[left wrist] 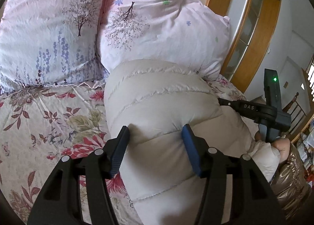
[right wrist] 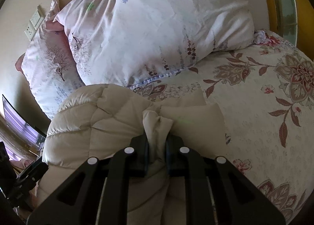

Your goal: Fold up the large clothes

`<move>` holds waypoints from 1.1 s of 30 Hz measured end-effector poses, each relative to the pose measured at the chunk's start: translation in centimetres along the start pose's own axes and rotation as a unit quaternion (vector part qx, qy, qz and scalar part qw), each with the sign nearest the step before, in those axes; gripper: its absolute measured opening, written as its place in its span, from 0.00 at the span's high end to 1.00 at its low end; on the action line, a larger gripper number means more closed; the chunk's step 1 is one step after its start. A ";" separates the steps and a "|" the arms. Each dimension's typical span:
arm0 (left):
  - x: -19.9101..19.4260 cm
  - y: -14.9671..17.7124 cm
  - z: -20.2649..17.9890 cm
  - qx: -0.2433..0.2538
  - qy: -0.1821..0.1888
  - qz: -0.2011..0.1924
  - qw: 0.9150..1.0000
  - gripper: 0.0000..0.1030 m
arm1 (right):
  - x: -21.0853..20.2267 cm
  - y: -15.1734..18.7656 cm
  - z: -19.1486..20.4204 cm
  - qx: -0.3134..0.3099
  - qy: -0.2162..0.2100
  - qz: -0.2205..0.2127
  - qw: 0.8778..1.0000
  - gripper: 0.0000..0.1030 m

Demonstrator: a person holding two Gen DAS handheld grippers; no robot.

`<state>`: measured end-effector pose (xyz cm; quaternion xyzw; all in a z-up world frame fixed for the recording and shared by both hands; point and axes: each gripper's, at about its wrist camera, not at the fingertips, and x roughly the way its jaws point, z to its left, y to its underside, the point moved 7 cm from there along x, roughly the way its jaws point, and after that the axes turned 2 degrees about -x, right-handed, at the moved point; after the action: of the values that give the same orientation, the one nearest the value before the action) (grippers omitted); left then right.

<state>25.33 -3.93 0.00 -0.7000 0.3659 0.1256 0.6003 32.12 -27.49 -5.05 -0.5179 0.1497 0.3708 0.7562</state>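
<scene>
While the cream-white quilted puffer jacket (left wrist: 157, 107) lies bunched on the bed's floral-print bedspread (left wrist: 49, 117), just below two pale pink pillows printed with trees (left wrist: 157, 28), both tools are at it. The left tool (left wrist: 156, 132) straddles a puffed roll of the jacket, its blue-padded fingers (left wrist: 189, 146) set apart and dented into the padding on either side, so the bulge sits between them. The right tool (right wrist: 157, 142) is clamped nearly closed on a thin pinched fold of the jacket's edge (right wrist: 157, 124), near the pillows. In the left wrist view the right tool's black body (left wrist: 255, 109) shows beyond the jacket, held by a hand (left wrist: 280, 146) in a shiny bronze sleeve (left wrist: 290, 177).
</scene>
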 end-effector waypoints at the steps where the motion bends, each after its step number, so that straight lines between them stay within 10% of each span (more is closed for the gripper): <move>1: 0.1 0.0 0.0 0.000 0.001 0.001 1.000 0.44 | 0.0 0.0 -0.1 0.001 0.001 0.000 1.000 0.87; 24: 4.1 0.5 0.2 -0.013 0.049 0.050 0.997 0.38 | 1.8 1.1 -3.0 0.049 0.027 0.033 0.998 0.85; 29: 4.4 0.7 0.5 -0.021 0.058 0.059 0.996 0.38 | -2.1 -0.1 -4.2 0.082 0.003 0.017 0.997 0.47; 33: 4.4 0.7 0.5 -0.023 0.061 0.060 0.996 0.38 | -4.6 -0.1 -3.7 0.090 -0.051 0.019 0.994 0.39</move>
<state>28.07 -5.03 -3.39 -0.6968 0.4400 0.1273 0.5520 29.59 -32.71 -3.73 -0.4247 0.1536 0.3963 0.7994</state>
